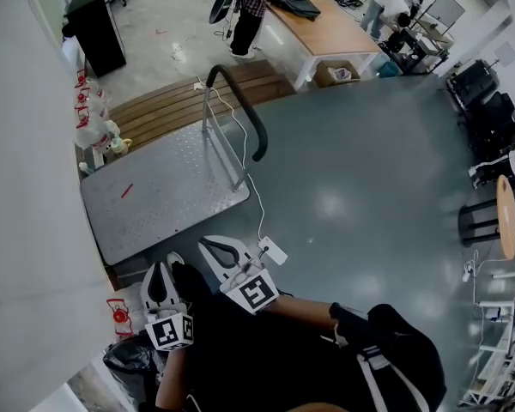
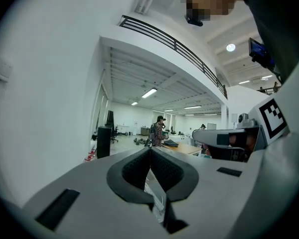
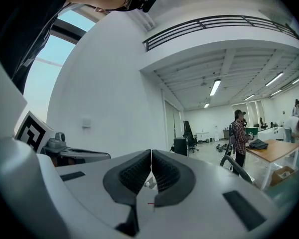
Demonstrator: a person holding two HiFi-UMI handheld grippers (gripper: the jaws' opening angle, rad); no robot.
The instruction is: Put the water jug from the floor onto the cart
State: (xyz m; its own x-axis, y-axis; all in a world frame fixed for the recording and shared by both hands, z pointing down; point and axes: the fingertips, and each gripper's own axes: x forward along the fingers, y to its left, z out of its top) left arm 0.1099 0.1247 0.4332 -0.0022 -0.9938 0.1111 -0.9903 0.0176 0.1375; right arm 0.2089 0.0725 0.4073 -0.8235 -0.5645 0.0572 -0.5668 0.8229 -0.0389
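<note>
Left gripper (image 1: 160, 280) and right gripper (image 1: 215, 250) hang level, jaws pressed together and empty (approach judged not begun), because the water jug (image 1: 93, 134) stands on the floor at 10 o'clock, beside the cart (image 1: 172, 187).

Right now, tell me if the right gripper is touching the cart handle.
Apart. The head view shows a wide gap between the right gripper and the cart handle.

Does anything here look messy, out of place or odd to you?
A thin white cable trails loose alongside the grey metal cart, ending in a white plug block near its corner; it might snag. A small red stick-like thing lies stray on the cart's deck.
</note>
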